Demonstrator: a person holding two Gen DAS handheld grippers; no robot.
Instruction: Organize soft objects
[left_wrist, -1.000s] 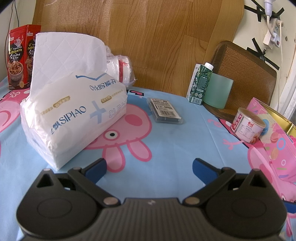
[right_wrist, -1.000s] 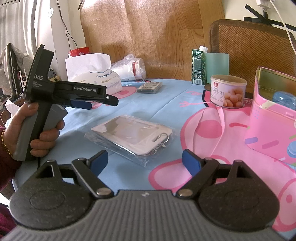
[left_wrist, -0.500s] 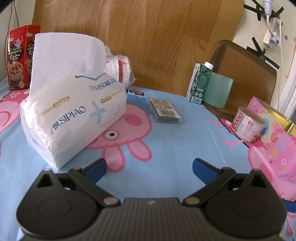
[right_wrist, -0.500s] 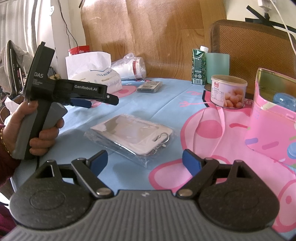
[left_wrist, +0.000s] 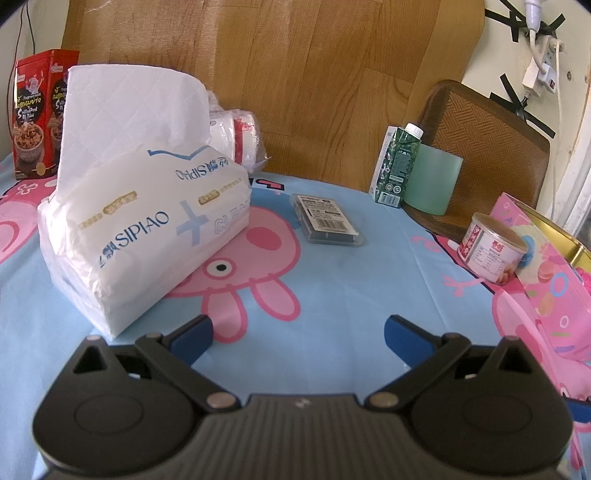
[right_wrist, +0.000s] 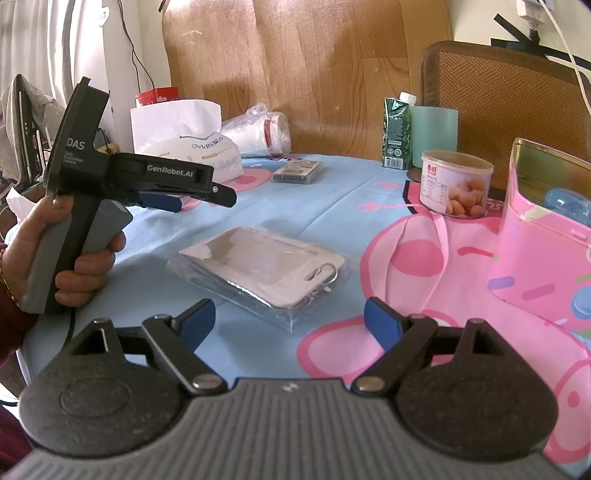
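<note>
My left claw (left_wrist: 297, 330) and right claw (right_wrist: 290, 320) both stand apart, holding nothing. The tissue pack (left_wrist: 144, 229) lies left of centre on the desk (left_wrist: 332, 295); the clear-wrapped pouch (right_wrist: 264, 264) lies mid-frame.

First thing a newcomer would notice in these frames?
The white tissue pack, one sheet standing out of its top, fills the left of the left wrist view, on the blue tablecloth with pink cartoon pigs. From the right wrist, a clear-wrapped flat white case lies just ahead of the open right claw, with a pink tin at the right edge. The left claw hangs open above the cloth, held by a hand.
</note>
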